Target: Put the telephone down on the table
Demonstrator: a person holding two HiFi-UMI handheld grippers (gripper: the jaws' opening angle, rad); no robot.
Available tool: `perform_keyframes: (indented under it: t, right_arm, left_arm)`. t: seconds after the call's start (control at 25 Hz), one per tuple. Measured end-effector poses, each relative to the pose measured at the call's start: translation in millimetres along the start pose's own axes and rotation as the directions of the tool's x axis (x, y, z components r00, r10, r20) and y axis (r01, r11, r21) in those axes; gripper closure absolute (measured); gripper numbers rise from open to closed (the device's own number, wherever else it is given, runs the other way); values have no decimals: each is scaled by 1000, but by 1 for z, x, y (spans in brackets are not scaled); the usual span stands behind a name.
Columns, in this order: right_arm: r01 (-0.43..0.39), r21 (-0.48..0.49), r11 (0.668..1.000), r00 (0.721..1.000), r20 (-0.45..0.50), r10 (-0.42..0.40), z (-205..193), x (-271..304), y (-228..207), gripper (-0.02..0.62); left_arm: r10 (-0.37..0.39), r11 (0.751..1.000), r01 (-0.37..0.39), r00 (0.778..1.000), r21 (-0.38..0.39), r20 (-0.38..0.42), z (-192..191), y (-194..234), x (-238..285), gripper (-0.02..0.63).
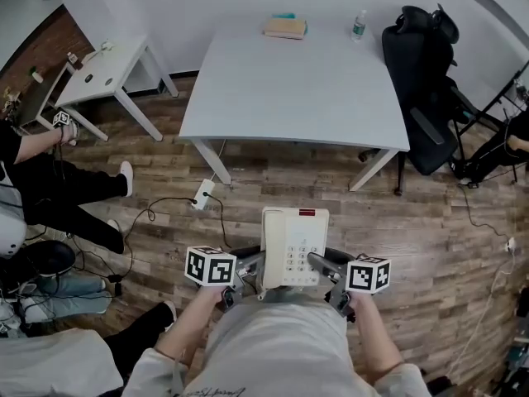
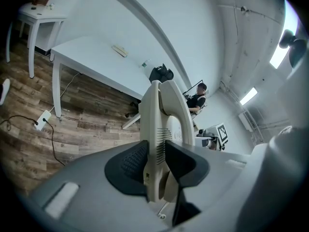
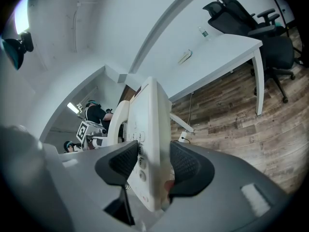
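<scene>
A cream telephone with a keypad and a red strip at its far end is held in the air in front of my body, above the wooden floor. My left gripper is shut on its left edge and my right gripper is shut on its right edge. In the left gripper view the telephone stands edge-on between the black pads of the left gripper. The right gripper view shows the telephone clamped the same way in the right gripper. The white table lies ahead, beyond the telephone.
On the table's far edge lie a book and a water bottle. A black office chair stands at its right, a small white side table at the left. A power strip with cables lies on the floor. A seated person's legs are at the left.
</scene>
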State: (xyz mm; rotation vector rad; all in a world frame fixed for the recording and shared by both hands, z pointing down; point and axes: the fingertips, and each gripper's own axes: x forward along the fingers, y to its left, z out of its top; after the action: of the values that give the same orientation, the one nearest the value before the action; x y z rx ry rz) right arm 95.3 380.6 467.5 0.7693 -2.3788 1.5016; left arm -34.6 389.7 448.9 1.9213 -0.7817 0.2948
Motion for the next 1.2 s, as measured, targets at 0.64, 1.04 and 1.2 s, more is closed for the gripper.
perform_keyframes:
  t: [0.64,1.04,1.2]
  right_arm:
    - [-12,-70,998,1000,-1,11,12,-2,-22,379]
    - [-34,-84,996,999,-20,32,21,-17,-38,378]
    - [-38,-90,995,999,-23,37,27,-16,-41,377]
  left_arm:
    - [-1,1000,0,999,8,44,0,5,25,474]
    - [22,1000,-22,997,0,72,2,-8,44,475]
    - [27,1000,-28,997,2,77,7,-7,47,474]
